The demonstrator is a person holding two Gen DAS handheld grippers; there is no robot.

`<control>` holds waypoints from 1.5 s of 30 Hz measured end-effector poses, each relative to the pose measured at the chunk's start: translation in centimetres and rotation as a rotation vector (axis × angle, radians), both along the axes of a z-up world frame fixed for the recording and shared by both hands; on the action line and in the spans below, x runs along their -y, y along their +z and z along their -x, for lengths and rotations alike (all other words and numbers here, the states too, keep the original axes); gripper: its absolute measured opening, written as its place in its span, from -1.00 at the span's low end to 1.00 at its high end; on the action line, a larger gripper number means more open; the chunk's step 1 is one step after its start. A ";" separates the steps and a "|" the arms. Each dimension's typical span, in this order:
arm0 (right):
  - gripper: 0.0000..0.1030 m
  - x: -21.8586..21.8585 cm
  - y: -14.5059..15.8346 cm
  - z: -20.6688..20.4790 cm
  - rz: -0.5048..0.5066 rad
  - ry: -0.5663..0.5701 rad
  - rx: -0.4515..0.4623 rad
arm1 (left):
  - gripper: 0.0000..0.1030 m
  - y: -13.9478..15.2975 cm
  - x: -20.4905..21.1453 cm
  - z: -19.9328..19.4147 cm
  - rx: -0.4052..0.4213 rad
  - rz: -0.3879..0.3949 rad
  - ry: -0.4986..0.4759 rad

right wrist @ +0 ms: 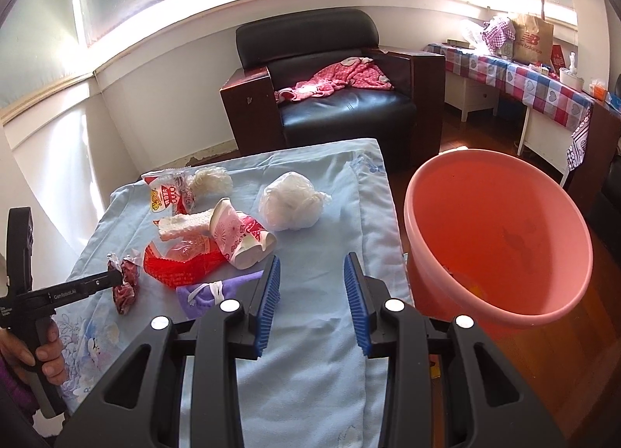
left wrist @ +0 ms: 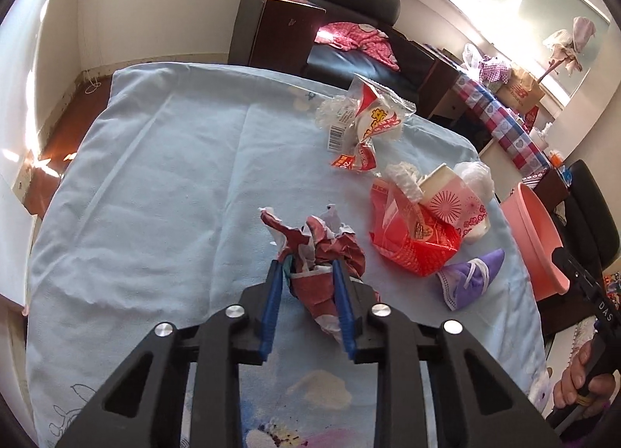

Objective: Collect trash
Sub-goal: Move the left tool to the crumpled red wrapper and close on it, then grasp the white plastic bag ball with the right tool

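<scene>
Trash mostly remains on the blue-clothed tabletop (right wrist: 310,351): left tongs (left wrist: 306,273) pinch a crumpled wrapper (left wrist: 326,246), then red bag (right wrist: 182,265), cup (right wrist: 240,238), mask (right wrist: 209,292) and white wad (right wrist: 291,207) lie untouched, right tongs (right wrist: 312,289) gape empty, near-empty pink basin (right wrist: 500,238) far right.

Pink basin (left wrist: 531,238) behind table edge

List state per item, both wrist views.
left gripper: jaws shut on crumpled red wrapper
right gripper: jaws open, nothing between
pink basin: upright beside the table, nearly empty
paper cup: tipped on its side
purple mask: lying crumpled
</scene>
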State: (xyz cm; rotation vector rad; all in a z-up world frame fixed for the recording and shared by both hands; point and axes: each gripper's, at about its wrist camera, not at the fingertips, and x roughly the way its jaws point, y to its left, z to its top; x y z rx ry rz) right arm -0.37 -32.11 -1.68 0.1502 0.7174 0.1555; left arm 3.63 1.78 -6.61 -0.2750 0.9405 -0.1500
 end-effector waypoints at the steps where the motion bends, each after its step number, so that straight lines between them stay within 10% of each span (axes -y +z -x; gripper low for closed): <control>1: -0.32 0.0 0.0 -0.1 -0.002 0.001 -0.002 | -0.63 0.0 0.0 0.1 0.004 -0.006 -0.002; 3: -0.32 -0.1 -0.2 -0.4 -0.015 0.008 -0.012 | -0.87 0.2 0.0 0.3 0.014 -0.020 -0.003; 17: -0.32 -0.7 0.0 -6.3 -0.029 0.038 -0.033 | -0.90 3.9 -0.6 1.2 0.126 -0.002 -0.018; 27: -0.32 -0.3 -3.8 -13.8 -0.097 0.060 -0.208 | -0.90 3.9 -1.0 -0.6 0.095 0.016 -0.018; 45: -0.69 -2.3 -2.2 -11.1 -0.073 0.106 -0.123 | -0.90 5.2 0.2 -3.0 0.133 0.061 -0.059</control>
